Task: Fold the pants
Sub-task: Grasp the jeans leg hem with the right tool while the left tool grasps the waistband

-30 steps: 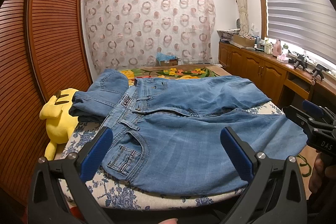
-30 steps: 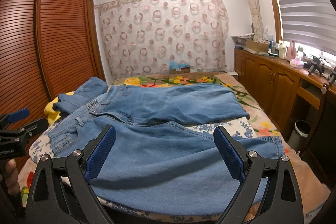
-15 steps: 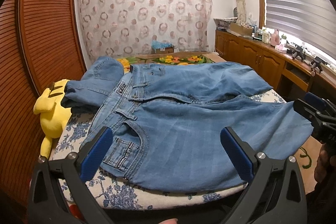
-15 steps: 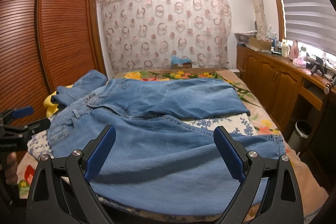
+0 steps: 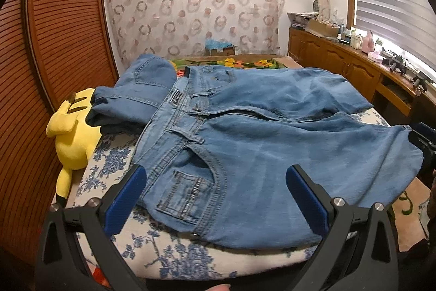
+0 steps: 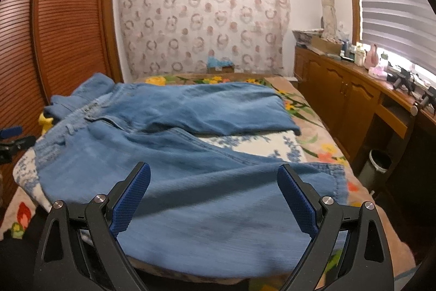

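Light blue jeans [image 5: 259, 143] lie spread across the bed, waistband to the left, both legs running right. My left gripper [image 5: 215, 198] hovers open over the front pocket at the near waist corner, nothing between its blue pads. In the right wrist view the same jeans [image 6: 190, 182] fill the foreground, the near leg's hem at the right. Above that near leg my right gripper [image 6: 214, 199] is open and holds nothing. A second pair of folded denim [image 5: 136, 97] lies at the far left, partly under the waistband.
A yellow plush toy [image 5: 73, 132] lies at the bed's left edge by the slatted wooden wardrobe [image 5: 49, 51]. Wooden cabinets [image 6: 348, 105] with bottles run along the right wall; a small bin [image 6: 377, 165] stands beside the bed. A patterned curtain [image 6: 204, 23] hangs behind.
Both grippers have dropped and moved in closer over the jeans. The jeans have not moved, and both grippers stay open.
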The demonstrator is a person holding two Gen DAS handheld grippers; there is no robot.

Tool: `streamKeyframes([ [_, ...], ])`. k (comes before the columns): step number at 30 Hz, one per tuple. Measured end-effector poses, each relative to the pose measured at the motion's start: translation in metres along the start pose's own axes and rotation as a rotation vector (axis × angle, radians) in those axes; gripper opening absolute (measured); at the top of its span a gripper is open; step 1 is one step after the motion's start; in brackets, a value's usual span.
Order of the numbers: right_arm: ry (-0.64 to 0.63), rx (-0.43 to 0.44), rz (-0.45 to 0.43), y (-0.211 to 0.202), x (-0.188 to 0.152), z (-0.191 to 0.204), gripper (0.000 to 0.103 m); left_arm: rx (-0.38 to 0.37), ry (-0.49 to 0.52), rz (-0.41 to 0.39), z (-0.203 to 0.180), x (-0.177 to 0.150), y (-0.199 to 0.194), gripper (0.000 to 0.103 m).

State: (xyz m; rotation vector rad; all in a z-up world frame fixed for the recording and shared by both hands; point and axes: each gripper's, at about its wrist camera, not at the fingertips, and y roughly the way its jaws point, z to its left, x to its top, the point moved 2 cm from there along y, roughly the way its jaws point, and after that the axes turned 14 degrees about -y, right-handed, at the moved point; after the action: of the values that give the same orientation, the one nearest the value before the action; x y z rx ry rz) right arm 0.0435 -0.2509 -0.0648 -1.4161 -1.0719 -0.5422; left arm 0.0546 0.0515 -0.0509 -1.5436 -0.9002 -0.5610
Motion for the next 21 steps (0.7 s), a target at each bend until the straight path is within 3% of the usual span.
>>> streamKeyframes([
  [6, 0.026, -0.022, 0.043, 0.001, -0.015, -0.022, 0.095, 0.003, -0.016, 0.019, 0.021, 0.000, 0.008, 0.103],
  [21, 0.045, -0.079, 0.130, -0.001, -0.049, -0.060, 0.089, 0.104, -0.076, 0.035, 0.091, 0.005, 0.043, 0.102],
])
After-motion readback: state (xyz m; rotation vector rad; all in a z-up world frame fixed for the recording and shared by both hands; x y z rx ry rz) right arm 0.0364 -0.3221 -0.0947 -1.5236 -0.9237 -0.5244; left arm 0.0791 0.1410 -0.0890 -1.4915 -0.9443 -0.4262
